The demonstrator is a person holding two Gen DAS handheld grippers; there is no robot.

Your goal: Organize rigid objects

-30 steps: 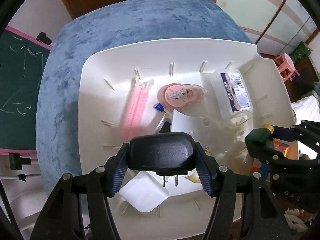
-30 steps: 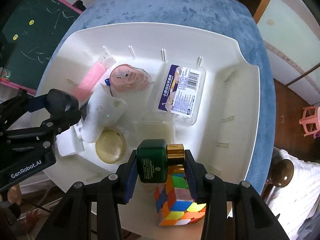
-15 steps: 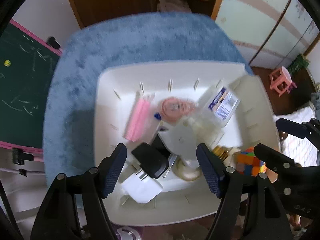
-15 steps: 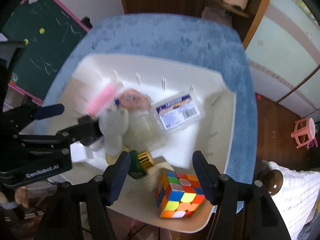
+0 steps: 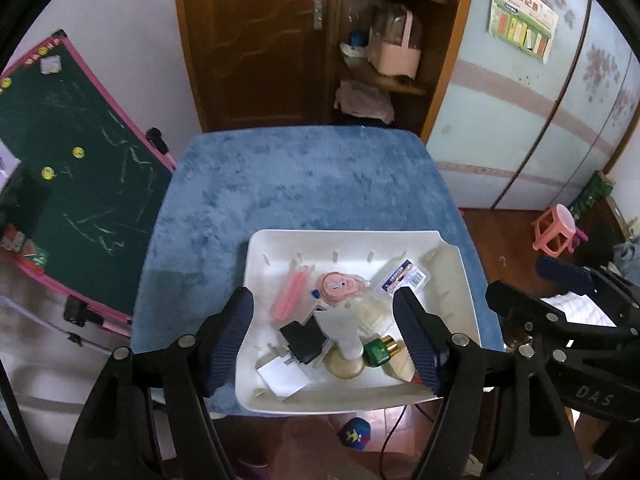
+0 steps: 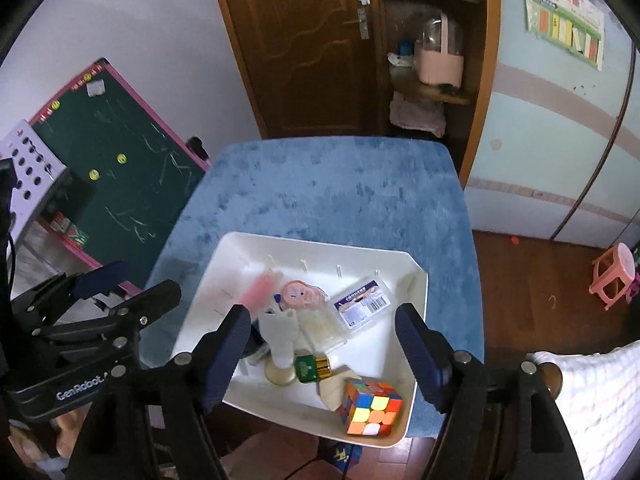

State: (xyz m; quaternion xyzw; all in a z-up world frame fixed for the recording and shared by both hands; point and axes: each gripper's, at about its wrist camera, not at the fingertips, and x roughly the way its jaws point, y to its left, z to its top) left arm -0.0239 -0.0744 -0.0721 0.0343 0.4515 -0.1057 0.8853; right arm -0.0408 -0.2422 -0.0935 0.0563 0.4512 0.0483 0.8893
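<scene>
A white tray (image 5: pixel 344 234) sits on the blue table (image 5: pixel 300 176). Among the things in it are a black charger plug (image 5: pixel 302 340), a green bottle with a gold cap (image 5: pixel 378 350), a pink comb (image 5: pixel 290 294) and a labelled clear box (image 5: pixel 402 278). My left gripper (image 5: pixel 322 308) hangs open high above the tray, holding nothing. The right wrist view shows the same tray (image 6: pixel 320 242), the green bottle (image 6: pixel 312 367) lying flat and a colour cube (image 6: pixel 370 408) at the near corner. My right gripper (image 6: pixel 322 320) is also high above it, its jaws opening with nothing between them.
A green chalkboard (image 5: pixel 72 184) leans to the left of the table. A brown door (image 5: pixel 256 40) and a corner shelf (image 5: pixel 384 80) stand behind it. A pink stool (image 5: pixel 558 232) sits on the wood floor at the right. The far half of the table is bare blue cloth.
The left gripper let go of the black charger and the right gripper let go of the green bottle; both now lie in the tray. Both grippers opened and rose well above it.
</scene>
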